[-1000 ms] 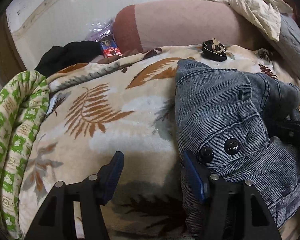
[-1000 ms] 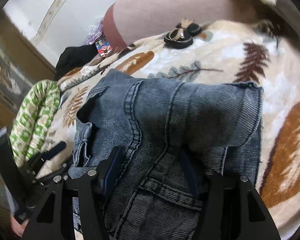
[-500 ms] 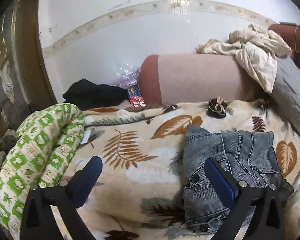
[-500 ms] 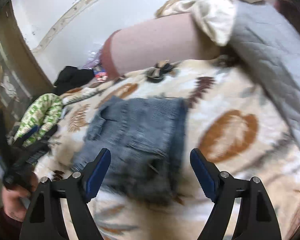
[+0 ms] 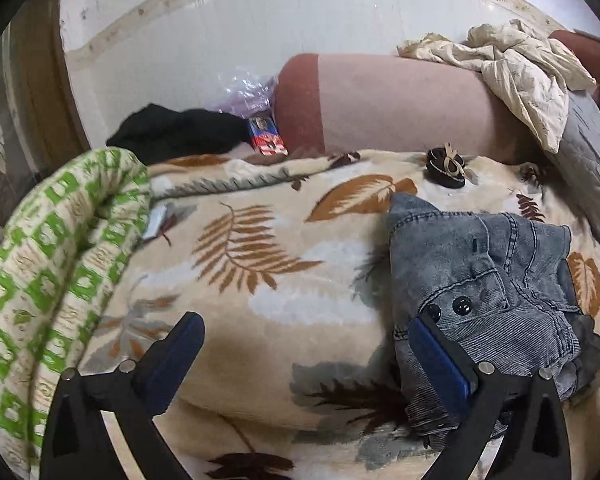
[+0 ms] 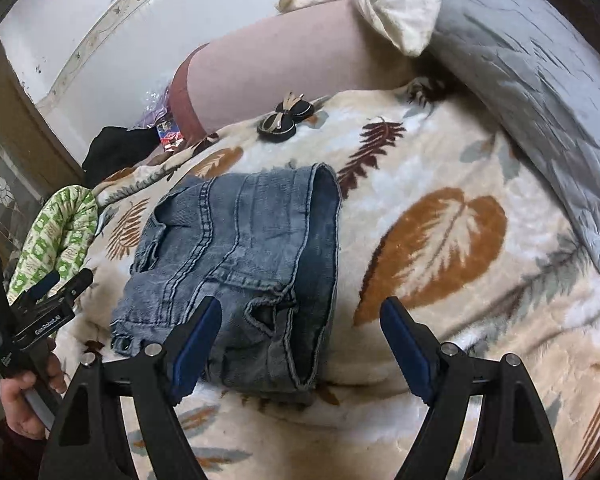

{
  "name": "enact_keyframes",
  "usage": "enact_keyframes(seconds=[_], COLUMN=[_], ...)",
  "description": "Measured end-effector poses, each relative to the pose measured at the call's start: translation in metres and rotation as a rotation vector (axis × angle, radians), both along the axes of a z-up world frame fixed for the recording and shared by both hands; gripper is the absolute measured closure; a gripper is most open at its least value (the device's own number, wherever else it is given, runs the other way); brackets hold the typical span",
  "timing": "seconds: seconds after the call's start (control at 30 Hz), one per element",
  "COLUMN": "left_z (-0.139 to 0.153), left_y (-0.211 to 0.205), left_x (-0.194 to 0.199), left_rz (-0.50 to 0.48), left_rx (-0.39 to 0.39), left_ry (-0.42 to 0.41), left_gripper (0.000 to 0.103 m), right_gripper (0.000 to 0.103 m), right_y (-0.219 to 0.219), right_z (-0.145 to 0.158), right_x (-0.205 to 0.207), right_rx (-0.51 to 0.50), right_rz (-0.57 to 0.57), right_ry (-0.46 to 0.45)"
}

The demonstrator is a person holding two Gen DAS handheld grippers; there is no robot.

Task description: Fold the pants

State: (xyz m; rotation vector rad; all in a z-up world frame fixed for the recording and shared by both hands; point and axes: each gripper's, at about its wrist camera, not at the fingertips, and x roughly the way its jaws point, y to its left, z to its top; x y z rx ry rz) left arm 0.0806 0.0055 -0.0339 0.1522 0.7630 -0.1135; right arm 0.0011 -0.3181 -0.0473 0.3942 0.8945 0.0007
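Observation:
The blue denim pants (image 5: 480, 288) lie folded into a compact bundle on the leaf-print blanket (image 5: 260, 280). In the right wrist view the pants (image 6: 240, 240) lie just ahead of the fingers, left of centre. My left gripper (image 5: 304, 356) is open and empty, its right finger at the bundle's left edge near two black buttons (image 5: 452, 308). My right gripper (image 6: 300, 336) is open and empty, held above the bundle's near right corner. The left gripper also shows in the right wrist view (image 6: 56, 284), held in a hand left of the pants.
A green patterned rolled quilt (image 5: 52, 280) lies at the left. A pink bolster (image 5: 380, 96) runs along the back with a cream cloth (image 5: 520, 64) on it. A grey quilt (image 6: 540, 80) lies at the right. A small black pouch (image 5: 446, 168) and black clothes (image 5: 172, 132) sit behind.
Both grippers have opened wide and pulled back from the pants. The folded bundle stays lying on the blanket, released.

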Motion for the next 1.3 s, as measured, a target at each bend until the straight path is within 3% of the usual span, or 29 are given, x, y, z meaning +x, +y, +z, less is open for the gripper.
enact_keyframes(seconds=[0.23, 0.5, 0.67, 0.8, 0.9, 1.3], left_z=[-0.005, -0.014, -0.014, -0.017, -0.019, -0.027], left_y=[0.004, 0.006, 0.009, 0.006, 0.000, -0.018], left_x=[0.006, 0.015, 0.014, 0.015, 0.014, 0.012], left_rz=[0.020, -0.001, -0.004, -0.031, -0.046, -0.077], left_rx=[0.002, 0.003, -0.075, -0.126, -0.113, -0.067], left_ry=[0.000, 0.054, 0.072, 0.101, 0.107, 0.091], left_gripper=[0.000, 0.000, 0.000, 0.000, 0.000, 0.000], right_gripper=[0.021, 0.021, 0.021, 0.021, 0.021, 0.021], right_y=[-0.007, -0.012, -0.020, -0.033, -0.034, -0.026], right_z=[0.000, 0.001, 0.001, -0.005, -0.012, -0.026], right_x=[0.001, 0.002, -0.001, -0.002, 0.001, 0.008], right_rx=[0.002, 0.052, 0.078, 0.167, 0.225, 0.252], right_rz=[-0.034, -0.048, -0.075, -0.105, -0.095, -0.074], right_ry=[-0.038, -0.055, -0.061, -0.047, -0.018, 0.008])
